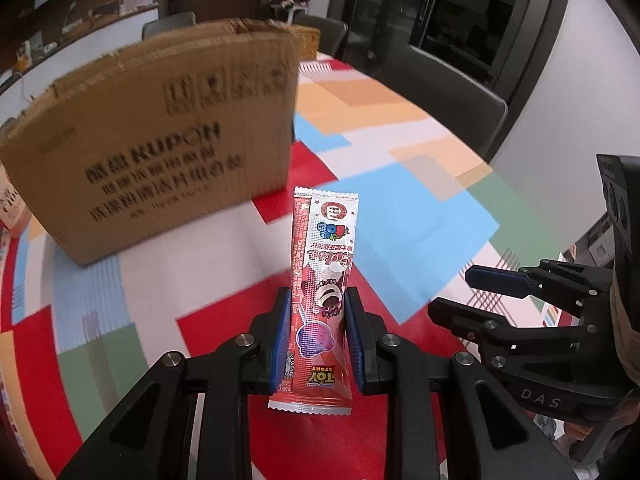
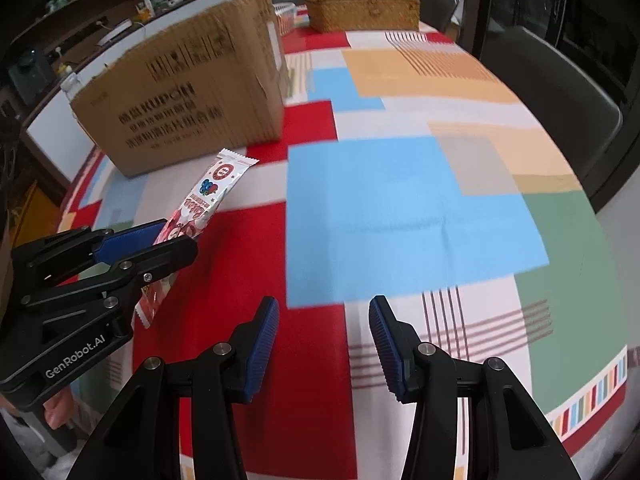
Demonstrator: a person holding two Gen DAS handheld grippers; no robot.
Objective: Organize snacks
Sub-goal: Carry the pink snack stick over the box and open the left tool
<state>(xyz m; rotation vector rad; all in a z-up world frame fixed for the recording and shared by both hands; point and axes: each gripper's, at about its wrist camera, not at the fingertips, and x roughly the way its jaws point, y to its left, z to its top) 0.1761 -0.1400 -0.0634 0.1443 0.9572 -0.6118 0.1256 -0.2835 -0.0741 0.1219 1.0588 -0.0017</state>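
A long red and white snack packet (image 1: 322,280) stands upright between the blue pads of my left gripper (image 1: 316,300), which is shut on its lower half. The right wrist view shows the same packet (image 2: 208,196) sticking up out of the left gripper (image 2: 170,236), lifted off the cloth. A brown cardboard box (image 1: 160,136) with black print stands just behind and to the left of the packet. My right gripper (image 2: 322,312) hovers open over the patchwork tablecloth with nothing between its fingers; the left wrist view has it at the right edge (image 1: 452,292).
A table with a colourful patchwork cloth (image 2: 400,200) fills both views. A wicker basket (image 2: 360,12) sits at the far end, with a small plastic container (image 2: 286,16) beside it. Dark chairs (image 2: 560,92) stand along the right side. Another pack (image 1: 12,208) peeks in left of the box.
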